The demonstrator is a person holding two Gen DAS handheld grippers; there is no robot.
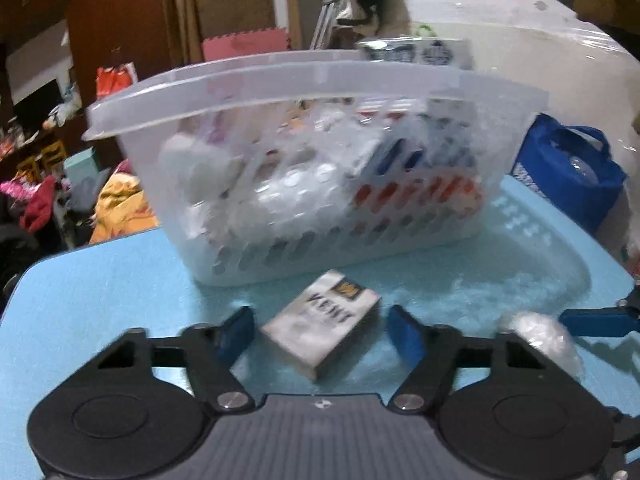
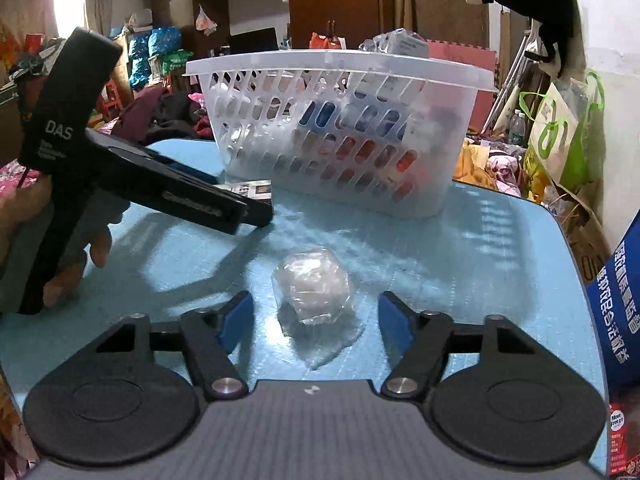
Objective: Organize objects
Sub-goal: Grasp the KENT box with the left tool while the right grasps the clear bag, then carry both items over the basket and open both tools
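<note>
Left gripper (image 1: 320,330) low over the blue table (image 1: 100,280), jaws partly apart, straddling a Kent pack (image 1: 322,322). Pack lies flat near the table's middle, just in front of the basket (image 1: 280,76). Blue pads stand clear of the pack on both sides; no contact visible. Pack is tilted, one corner toward the camera.

Right gripper (image 2: 316,320) likewise low, jaws partly apart around a wrapped ball (image 2: 314,290) in clear plastic, sitting on the table toward the near edge. Gap shows on each side of the ball, though the loose wrap may be brushing the right pad; hard to tell.

Basket is white, slotted, full of mixed packets, standing at the table's far edge. From the right wrist view, a hand (image 2: 60,248) holds the left gripper's black body at the table's left side, its fingers reaching in over the pack. Ball lies to the right of the pack, well apart from the basket.
</note>
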